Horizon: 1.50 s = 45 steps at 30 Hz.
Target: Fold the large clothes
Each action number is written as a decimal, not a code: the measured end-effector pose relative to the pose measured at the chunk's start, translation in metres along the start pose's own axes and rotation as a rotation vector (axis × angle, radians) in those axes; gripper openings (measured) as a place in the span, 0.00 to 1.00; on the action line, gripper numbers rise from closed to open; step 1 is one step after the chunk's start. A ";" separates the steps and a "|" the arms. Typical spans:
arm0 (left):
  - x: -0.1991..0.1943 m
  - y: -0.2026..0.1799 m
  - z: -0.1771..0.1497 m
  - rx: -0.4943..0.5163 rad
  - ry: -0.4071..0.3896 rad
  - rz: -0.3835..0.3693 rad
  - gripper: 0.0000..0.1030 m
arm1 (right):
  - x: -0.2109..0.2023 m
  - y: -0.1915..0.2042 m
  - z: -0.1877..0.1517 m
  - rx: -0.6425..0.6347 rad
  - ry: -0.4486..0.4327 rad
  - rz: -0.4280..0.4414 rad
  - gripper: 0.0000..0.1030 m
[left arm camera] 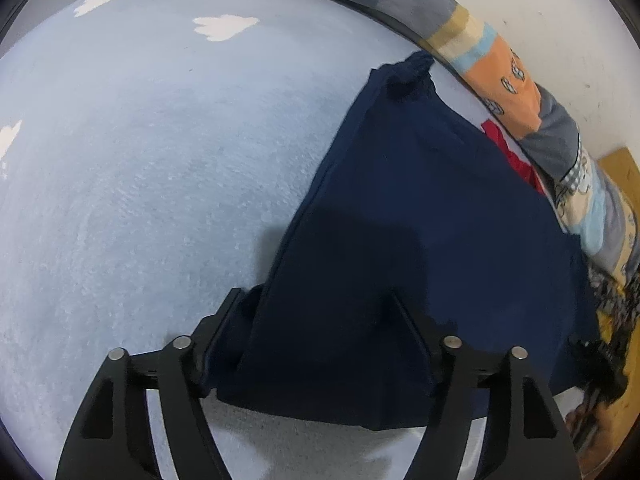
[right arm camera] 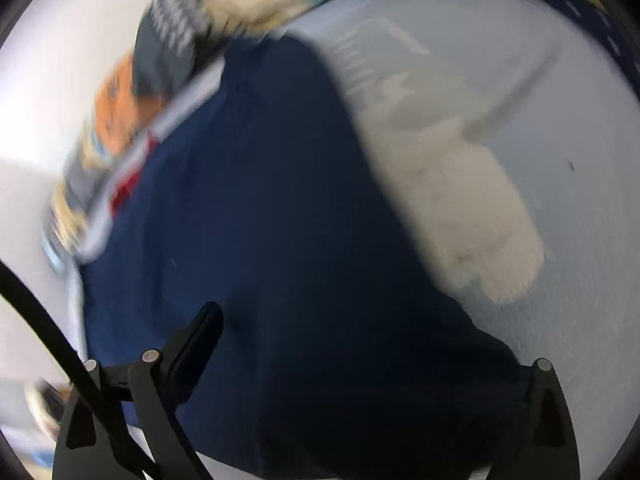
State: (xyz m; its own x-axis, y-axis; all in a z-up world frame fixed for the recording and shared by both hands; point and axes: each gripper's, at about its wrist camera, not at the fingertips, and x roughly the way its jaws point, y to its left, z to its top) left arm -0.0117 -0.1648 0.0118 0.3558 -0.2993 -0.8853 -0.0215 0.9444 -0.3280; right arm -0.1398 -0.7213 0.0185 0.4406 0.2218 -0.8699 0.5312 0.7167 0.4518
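A folded navy garment (left arm camera: 420, 220) lies flat on the light blue bed sheet (left arm camera: 140, 160), its near edge right at my left gripper (left arm camera: 318, 306). That gripper's jaws stand apart over the near left corner of the cloth, which lies loose between the fingers without being pinched. The right wrist view is blurred. There the same navy garment (right arm camera: 260, 220) fills the middle. My right gripper (right arm camera: 360, 340) is spread very wide over it. Its left finger (right arm camera: 208, 320) rests above the cloth, and the right fingertip is hidden behind a fold.
A patchwork quilt (left arm camera: 516, 84) runs along the bed's far edge by a white wall (left arm camera: 560, 20). Something red (left arm camera: 516, 160) peeks out between quilt and garment. White cloud prints (right arm camera: 460, 208) mark the sheet. A black cable (right arm camera: 32, 300) crosses the right wrist view.
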 end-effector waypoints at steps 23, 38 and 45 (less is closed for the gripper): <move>-0.014 -0.051 0.005 0.233 -0.072 0.149 0.12 | -0.056 0.036 -0.016 -0.182 -0.182 -0.202 0.18; -0.067 -0.045 -0.036 0.379 -0.013 0.158 0.12 | -0.105 0.073 -0.099 -0.318 -0.136 -0.322 0.16; -0.042 -0.018 -0.053 0.378 0.063 0.233 0.38 | -0.067 0.013 -0.121 -0.176 0.023 -0.395 0.41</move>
State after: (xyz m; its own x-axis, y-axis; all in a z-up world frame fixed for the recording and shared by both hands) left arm -0.0764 -0.1759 0.0375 0.3241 -0.0694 -0.9435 0.2524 0.9675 0.0155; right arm -0.2497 -0.6472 0.0591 0.2109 -0.0788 -0.9743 0.5237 0.8508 0.0445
